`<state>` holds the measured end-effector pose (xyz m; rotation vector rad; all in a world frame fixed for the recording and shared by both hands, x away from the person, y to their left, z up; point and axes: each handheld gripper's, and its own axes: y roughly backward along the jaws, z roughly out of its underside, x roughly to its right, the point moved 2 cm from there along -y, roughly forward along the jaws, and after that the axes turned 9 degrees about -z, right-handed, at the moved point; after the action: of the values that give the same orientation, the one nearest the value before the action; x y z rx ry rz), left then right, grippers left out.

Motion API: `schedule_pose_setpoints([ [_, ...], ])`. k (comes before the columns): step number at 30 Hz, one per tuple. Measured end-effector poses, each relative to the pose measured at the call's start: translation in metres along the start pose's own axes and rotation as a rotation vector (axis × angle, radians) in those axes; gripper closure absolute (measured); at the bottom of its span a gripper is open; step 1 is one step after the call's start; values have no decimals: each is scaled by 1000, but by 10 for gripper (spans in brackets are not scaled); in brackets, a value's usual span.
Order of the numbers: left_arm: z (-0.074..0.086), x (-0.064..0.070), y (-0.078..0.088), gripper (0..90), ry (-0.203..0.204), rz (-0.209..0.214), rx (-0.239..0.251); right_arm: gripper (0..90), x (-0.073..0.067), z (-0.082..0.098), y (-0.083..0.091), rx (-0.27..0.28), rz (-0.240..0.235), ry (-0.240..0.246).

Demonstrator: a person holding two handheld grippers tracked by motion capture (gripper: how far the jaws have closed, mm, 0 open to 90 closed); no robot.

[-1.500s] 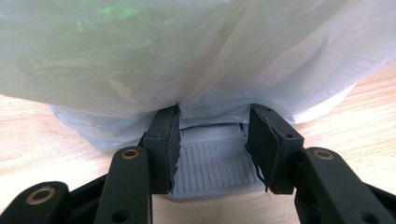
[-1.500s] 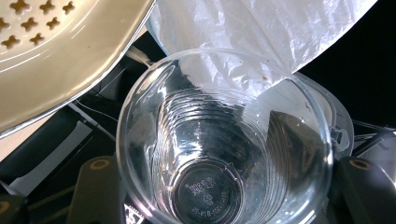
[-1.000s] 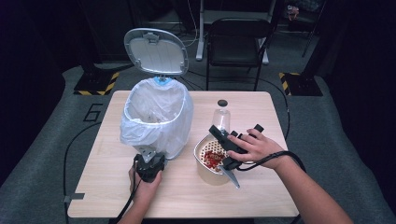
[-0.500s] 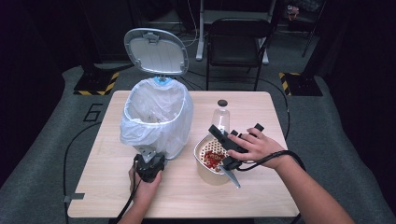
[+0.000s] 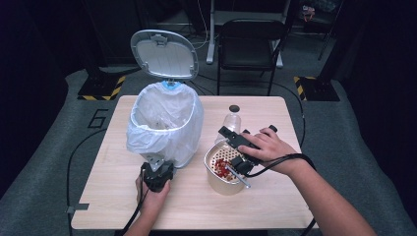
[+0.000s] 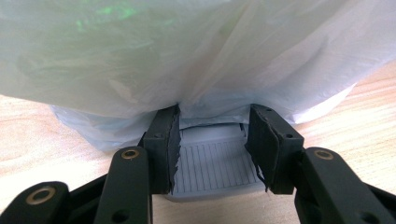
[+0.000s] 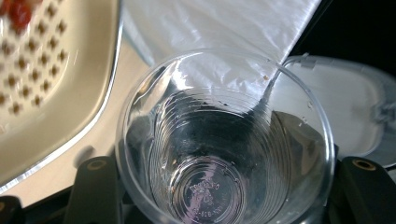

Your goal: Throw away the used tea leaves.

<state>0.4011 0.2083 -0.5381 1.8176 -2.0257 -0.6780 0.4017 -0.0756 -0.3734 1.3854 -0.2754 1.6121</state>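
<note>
A white pedal bin (image 5: 164, 125), lined with a white plastic bag and with its lid (image 5: 164, 53) up, stands on the wooden table (image 5: 118, 206). At its foot my left gripper (image 5: 157, 166) (image 6: 212, 149) is shut on the grey ribbed pedal (image 6: 212, 165), a pad on each side, with the bag (image 6: 187, 51) hanging over it. My right gripper (image 5: 228, 147) (image 7: 228, 198) is shut on a clear plastic cup (image 7: 219, 140), empty and tipped on its side. It hangs over a cream perforated bowl (image 5: 216, 179) (image 7: 51, 74) with red bits in it.
A clear bottle with a dark cap (image 5: 232, 118) stands just behind the bowl, right of the bin. A black chair (image 5: 248, 44) stands beyond the table's far edge. Cables trail from both grippers off the near edge.
My right gripper has risen slightly with the cup over the bowl. The left gripper has stayed on the pedal and the lid has stayed up.
</note>
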Motion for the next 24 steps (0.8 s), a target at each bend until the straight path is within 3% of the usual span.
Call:
schedule_pose_setpoints([
  [2, 0, 0, 0, 540, 0, 0, 0, 356, 6, 1, 3, 35, -27, -112],
  [4, 0, 0, 0, 540, -2, 2, -6, 356, 17, 3, 6, 91, -60, -190],
  [7, 0, 0, 0, 540, -1, 0, -1, 357, 24, 5, 6, 128, -111, -253],
  [10, 0, 0, 0, 540, -1, 2, 0, 358, 30, 8, 3, 136, -197, -314],
  [11, 0, 1, -1, 540, 21, 3, 13, 359, 31, 9, 2, 136, -233, -333],
  [12, 0, 0, 0, 540, -2, 2, -3, 360, 32, 10, 0, 132, -253, -343],
  [13, 0, 0, 0, 540, -3, 1, -1, 362, 33, 11, -2, 140, -299, -374],
  [15, 0, 0, 0, 540, -2, 0, -1, 365, 36, 14, -5, 142, -338, -410],
  [17, 0, 0, 0, 540, -3, 3, -7, 368, 39, 16, -6, 155, -383, -466],
  [18, 0, 0, 0, 540, -5, 2, -5, 369, 44, 18, -8, 173, -440, -523],
  [19, 0, 0, 0, 540, -5, 4, -5, 369, 44, 18, -8, 173, -440, -523],
  [20, 0, 0, 0, 540, -4, 3, -4, 369, 50, 21, -8, 191, -471, -578],
  [21, 0, 1, 0, 540, 19, 6, 8, 369, 50, 21, -8, 191, -471, -578],
  [24, 0, 1, -1, 540, 25, 3, 10, 370, 58, 27, -10, 216, -521, -666],
])
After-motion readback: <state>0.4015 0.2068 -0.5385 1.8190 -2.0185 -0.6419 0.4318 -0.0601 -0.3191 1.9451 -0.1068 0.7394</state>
